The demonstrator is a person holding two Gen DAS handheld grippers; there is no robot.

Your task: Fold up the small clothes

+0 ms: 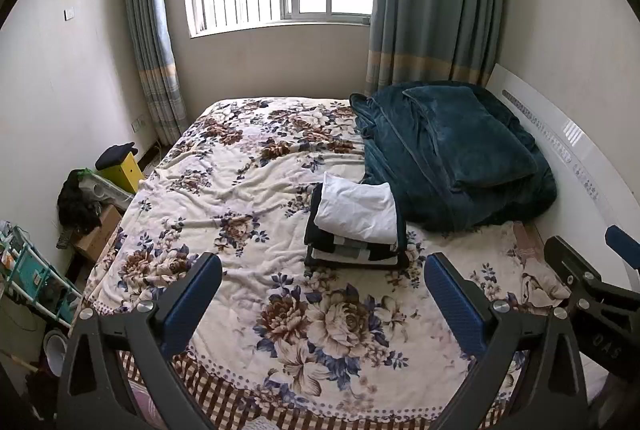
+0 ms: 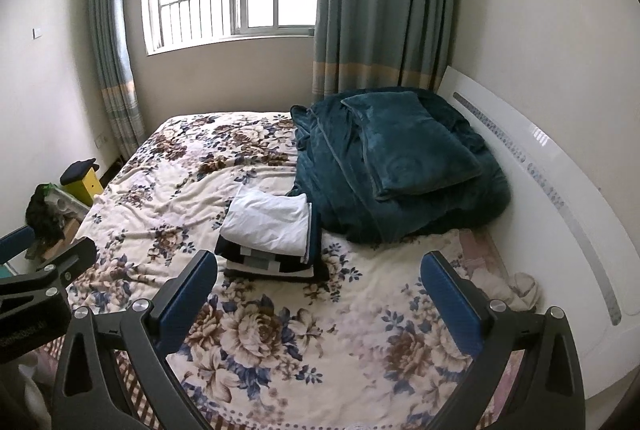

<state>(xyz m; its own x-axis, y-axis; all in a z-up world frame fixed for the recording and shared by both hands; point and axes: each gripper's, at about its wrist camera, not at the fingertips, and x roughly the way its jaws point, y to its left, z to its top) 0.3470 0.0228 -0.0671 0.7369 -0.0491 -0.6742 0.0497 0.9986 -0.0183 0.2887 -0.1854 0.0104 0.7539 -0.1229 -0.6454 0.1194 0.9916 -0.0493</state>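
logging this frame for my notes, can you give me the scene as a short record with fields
setting: bed with floral bedspread
folded stack: white garment on top of black and white striped pieces, resting on the bedspread
beside stack: teal blanket, bunched against the white headboard
loose item: pale crumpled cloth near the headboard
left gripper: open, nothing between its fingers
right gripper: open, nothing between its fingers
contact with stack: none
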